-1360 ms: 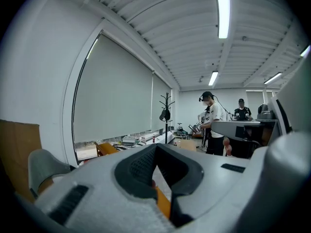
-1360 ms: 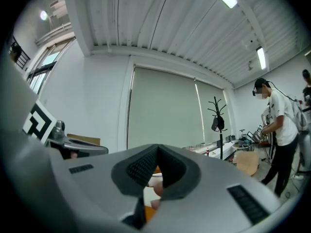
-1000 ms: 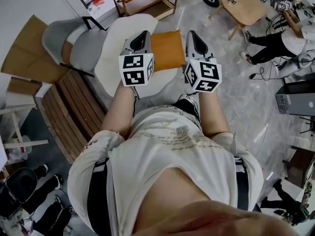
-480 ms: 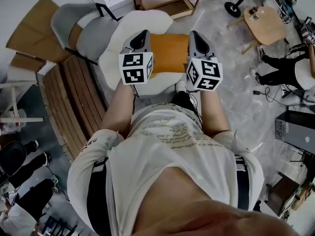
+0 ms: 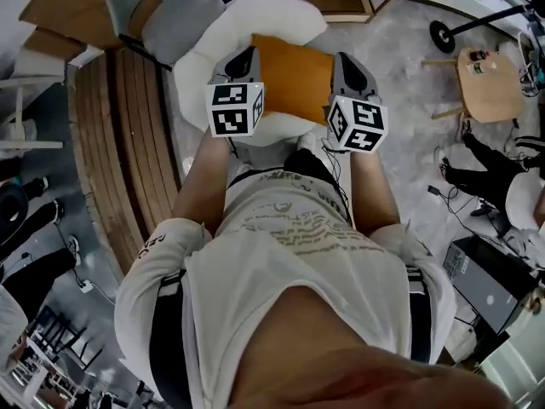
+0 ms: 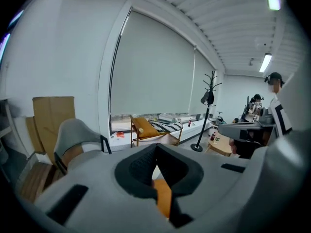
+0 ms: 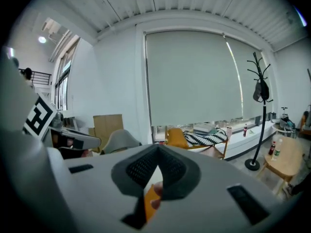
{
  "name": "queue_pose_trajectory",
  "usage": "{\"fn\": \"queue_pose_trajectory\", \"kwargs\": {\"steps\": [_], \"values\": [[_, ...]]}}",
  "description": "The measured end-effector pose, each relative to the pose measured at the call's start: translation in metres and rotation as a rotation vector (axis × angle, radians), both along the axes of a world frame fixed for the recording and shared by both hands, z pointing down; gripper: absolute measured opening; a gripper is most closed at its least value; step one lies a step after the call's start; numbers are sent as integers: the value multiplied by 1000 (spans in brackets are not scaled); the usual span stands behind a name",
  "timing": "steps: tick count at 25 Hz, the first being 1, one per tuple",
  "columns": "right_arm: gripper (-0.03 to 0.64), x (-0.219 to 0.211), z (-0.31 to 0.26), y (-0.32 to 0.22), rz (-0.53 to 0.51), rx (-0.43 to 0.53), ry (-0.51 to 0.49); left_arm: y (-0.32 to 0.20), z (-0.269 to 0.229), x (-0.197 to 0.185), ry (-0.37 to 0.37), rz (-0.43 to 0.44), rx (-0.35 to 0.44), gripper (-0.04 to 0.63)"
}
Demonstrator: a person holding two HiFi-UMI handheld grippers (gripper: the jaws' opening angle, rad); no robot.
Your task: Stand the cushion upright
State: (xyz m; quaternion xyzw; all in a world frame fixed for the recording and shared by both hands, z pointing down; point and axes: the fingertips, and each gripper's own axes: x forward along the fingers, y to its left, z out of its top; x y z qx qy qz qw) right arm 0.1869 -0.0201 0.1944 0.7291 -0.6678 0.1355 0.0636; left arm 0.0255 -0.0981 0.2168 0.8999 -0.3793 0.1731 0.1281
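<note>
Hovering side by side, the left gripper point(image 6: 155, 154) and right gripper point(image 7: 156, 167) each have their jaws closed tip to tip, gripping nothing. Below and between them, the orange cushion point(image 5: 292, 73) rests on the white armchair point(image 5: 197, 73), next to a grey chair point(image 5: 173, 22).

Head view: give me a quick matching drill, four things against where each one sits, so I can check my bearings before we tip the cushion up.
Things:
1. orange cushion
2. grey chair
3. round wooden table
4. slatted wooden bench

Places:
A. far right, on the grey floor
B. left of the white seat, running up the picture
C. lying on the white seat, between the left gripper and the right gripper
D. top left, beyond the white seat

Pairs: 1-C, 2-D, 3-A, 4-B.
</note>
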Motion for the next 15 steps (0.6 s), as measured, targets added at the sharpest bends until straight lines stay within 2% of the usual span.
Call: {"fn": "queue_pose_trajectory", "kwargs": {"steps": [8,15], "values": [[26,16,68,-20,-84,-146,-26,-6,68,-7,-52,-114,-130,15],[26,24,148,-25,-118,-280,-33,-8,148,-13,-124,-154,-214,15]]}}
